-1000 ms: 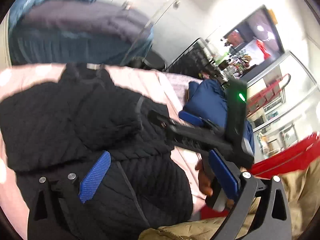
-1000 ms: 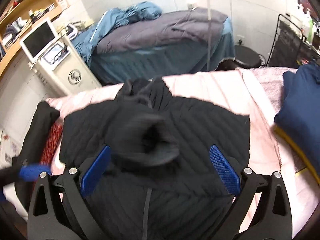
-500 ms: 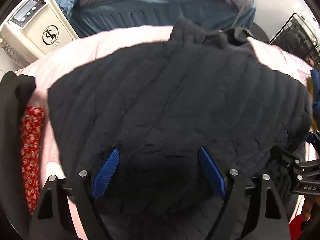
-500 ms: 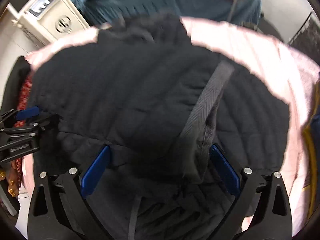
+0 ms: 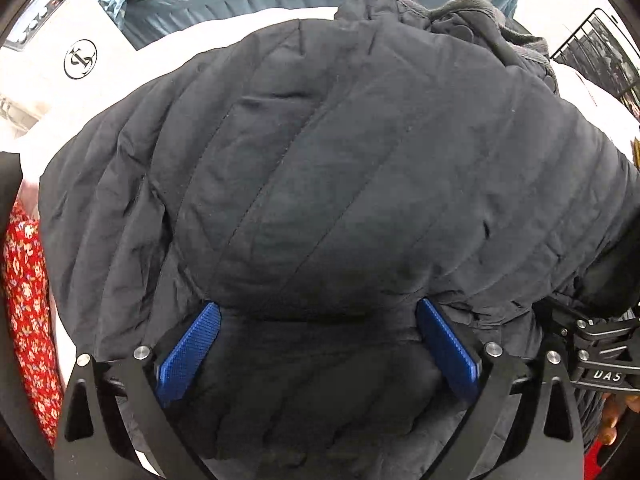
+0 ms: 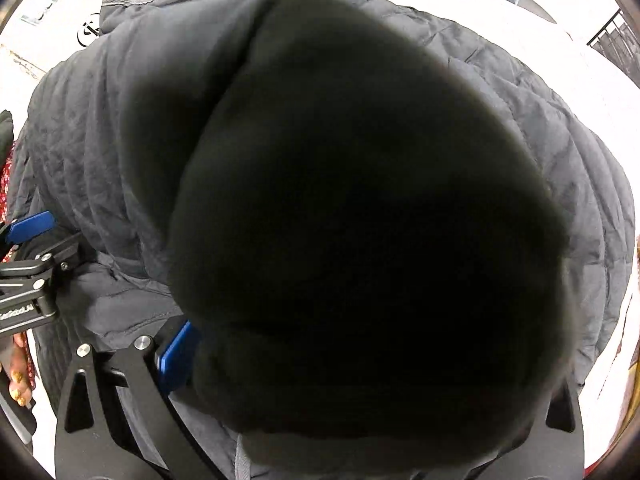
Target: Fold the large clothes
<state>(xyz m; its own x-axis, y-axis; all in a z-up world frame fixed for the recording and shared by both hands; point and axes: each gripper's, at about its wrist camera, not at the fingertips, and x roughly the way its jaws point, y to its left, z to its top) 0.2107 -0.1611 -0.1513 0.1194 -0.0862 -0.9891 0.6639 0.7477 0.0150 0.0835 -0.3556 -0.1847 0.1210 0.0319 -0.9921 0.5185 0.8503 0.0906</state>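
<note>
Left wrist view: the left gripper [image 5: 318, 334] points down into the black quilted jacket [image 5: 340, 160], which lies spread on the pale bed cover [image 5: 92, 96]. Its jaws have just been opening and stand wide, with a soft padded fold bulging between the blue pads [image 5: 188, 354]. The collar lies at the far end.

Right wrist view: a dark bulge of jacket [image 6: 360, 208] smothers the right gripper [image 6: 360, 360]; only one pad [image 6: 176, 354] shows, so its grip is unclear. The left gripper [image 6: 28, 226] sits near, at the left hem.
</note>
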